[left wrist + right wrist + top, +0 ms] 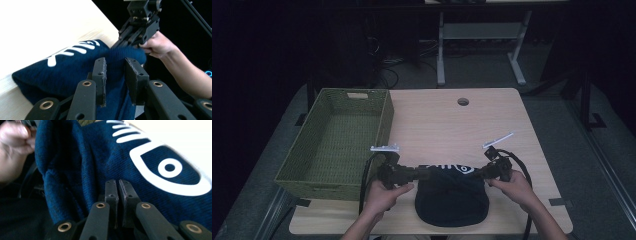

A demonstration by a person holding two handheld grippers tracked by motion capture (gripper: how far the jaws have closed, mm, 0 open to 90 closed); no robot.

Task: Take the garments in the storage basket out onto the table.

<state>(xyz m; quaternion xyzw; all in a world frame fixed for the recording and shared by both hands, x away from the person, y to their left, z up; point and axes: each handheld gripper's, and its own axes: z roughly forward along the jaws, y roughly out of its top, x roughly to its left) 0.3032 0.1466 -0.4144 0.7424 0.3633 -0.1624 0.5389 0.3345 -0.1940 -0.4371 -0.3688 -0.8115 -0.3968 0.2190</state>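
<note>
Knitted navy beanie (452, 197), soft and light, is best pinched at its edge: right hand-held gripper (118, 185) clenched on the fabric, left hand-held gripper (115, 67) released astride a fold.

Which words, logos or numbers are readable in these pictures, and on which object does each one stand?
No text can be quoted for certain.
Navy knit cap: a white print, an eye-like emblem beside some white strokes; the strokes look like letters but are cut off and blurred, so they cannot be read.
Woven basket, table: no writing visible.
</note>
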